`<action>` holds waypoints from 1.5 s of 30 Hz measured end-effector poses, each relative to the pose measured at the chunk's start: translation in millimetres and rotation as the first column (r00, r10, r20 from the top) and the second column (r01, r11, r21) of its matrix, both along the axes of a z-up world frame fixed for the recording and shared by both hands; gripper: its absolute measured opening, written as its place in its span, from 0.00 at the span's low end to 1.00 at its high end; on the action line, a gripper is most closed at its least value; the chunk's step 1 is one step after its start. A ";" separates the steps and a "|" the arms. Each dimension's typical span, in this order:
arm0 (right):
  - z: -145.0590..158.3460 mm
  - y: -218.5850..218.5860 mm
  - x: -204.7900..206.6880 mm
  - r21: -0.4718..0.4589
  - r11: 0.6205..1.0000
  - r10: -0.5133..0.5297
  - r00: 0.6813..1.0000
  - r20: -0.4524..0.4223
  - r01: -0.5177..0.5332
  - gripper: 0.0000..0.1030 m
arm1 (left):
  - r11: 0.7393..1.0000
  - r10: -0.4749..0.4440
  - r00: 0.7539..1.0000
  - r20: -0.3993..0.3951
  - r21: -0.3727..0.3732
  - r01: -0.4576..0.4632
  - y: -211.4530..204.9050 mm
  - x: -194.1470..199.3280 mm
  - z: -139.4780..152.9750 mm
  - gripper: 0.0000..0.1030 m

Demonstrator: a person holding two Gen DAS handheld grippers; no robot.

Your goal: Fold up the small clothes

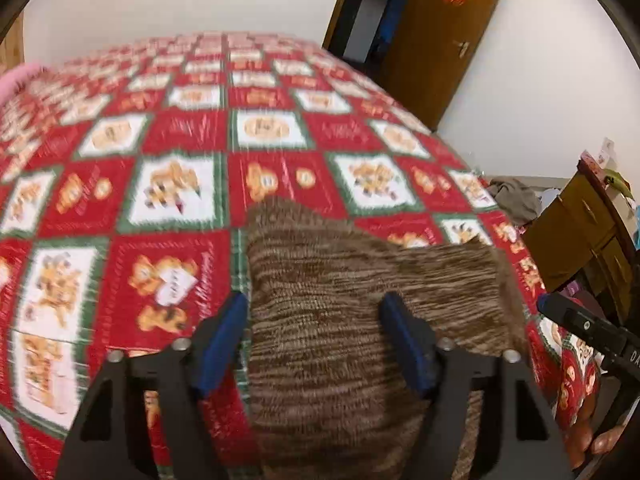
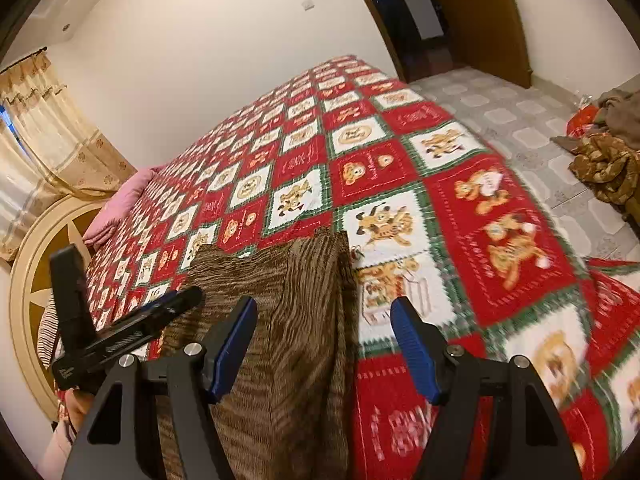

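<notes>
Left wrist view: the left gripper (image 1: 314, 344) has its jaws apart, straddling the brown knitted garment (image 1: 360, 280), which lies on the bed (image 1: 180, 152) from centre toward 6 o'clock. The right gripper (image 1: 576, 320) shows at 3 o'clock, its state unclear here.

Right wrist view: the right gripper (image 2: 324, 344) is spread wide, empty, over the garment's (image 2: 288, 320) right edge; the left gripper (image 2: 160, 316) enters at 9 o'clock. The cloth looks part-folded. To do this well, I judge each gripper should pinch one near corner cleanly, lift together, and lay the edge evenly toward 12 o'clock.
</notes>
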State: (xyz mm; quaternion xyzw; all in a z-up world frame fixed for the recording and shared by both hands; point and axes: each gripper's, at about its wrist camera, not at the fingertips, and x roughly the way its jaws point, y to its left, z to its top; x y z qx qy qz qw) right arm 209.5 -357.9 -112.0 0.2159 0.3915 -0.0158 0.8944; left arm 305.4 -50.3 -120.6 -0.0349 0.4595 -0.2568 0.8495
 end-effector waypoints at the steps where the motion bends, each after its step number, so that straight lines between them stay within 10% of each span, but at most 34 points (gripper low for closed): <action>1: -4.0 0.9 6.5 -0.002 1.000 0.003 1.000 -0.007 -0.003 0.68 | 1.000 0.004 1.000 -0.012 -0.001 -0.004 0.1 1.5 -3.1 0.66; 23: -39.4 40.9 71.3 -0.204 0.962 0.172 0.983 -0.059 -0.180 0.67 | 1.000 0.003 1.000 -0.012 0.026 -0.003 -6.3 6.2 -13.3 0.66; 25: -39.5 48.5 73.7 -0.224 0.949 0.212 0.975 -0.065 -0.221 0.47 | 1.000 0.000 1.000 -0.009 0.030 0.000 -7.2 6.1 -13.6 0.66; 35: -42.9 46.5 70.7 -0.183 0.955 0.229 0.973 -0.035 -0.232 0.41 | 0.998 -0.063 0.997 0.039 0.019 0.063 -14.9 0.6 -11.3 0.31; 45: -23.9 70.3 54.7 -0.329 0.927 0.179 0.983 -0.033 -0.179 0.28 | 0.998 -0.063 0.995 0.084 -0.006 0.063 -9.2 -8.5 -4.8 0.21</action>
